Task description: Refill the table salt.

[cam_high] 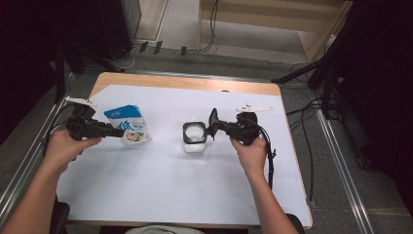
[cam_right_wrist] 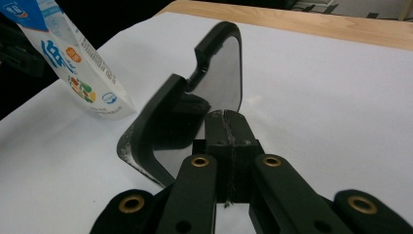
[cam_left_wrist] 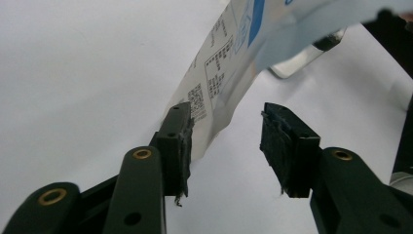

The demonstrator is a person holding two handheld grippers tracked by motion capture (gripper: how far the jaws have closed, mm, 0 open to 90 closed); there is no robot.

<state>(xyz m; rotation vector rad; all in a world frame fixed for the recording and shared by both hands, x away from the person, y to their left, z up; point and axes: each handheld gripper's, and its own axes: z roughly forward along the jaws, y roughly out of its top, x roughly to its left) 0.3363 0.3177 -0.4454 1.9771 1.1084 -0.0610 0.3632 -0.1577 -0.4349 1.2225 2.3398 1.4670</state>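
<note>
A blue and white printed pouch [cam_high: 128,125] stands tilted on the white sheet at the left. My left gripper [cam_high: 117,131] reaches it from the left. In the left gripper view the left gripper [cam_left_wrist: 226,122] is open, and the pouch [cam_left_wrist: 219,73] has its lower edge against the left pad [cam_left_wrist: 182,141], with a gap to the other pad. A small square clear container [cam_high: 195,137] with white contents sits mid-table, its black lid [cam_high: 213,119] raised. My right gripper [cam_high: 215,128] is shut on the lid [cam_right_wrist: 195,107], pads [cam_right_wrist: 216,129] pressed together on its edge.
A white sheet [cam_high: 170,180] covers most of the wooden table [cam_high: 185,82]. The person's hands come in from the bottom. Cables and dark stands lie on the floor beyond and to the right of the table.
</note>
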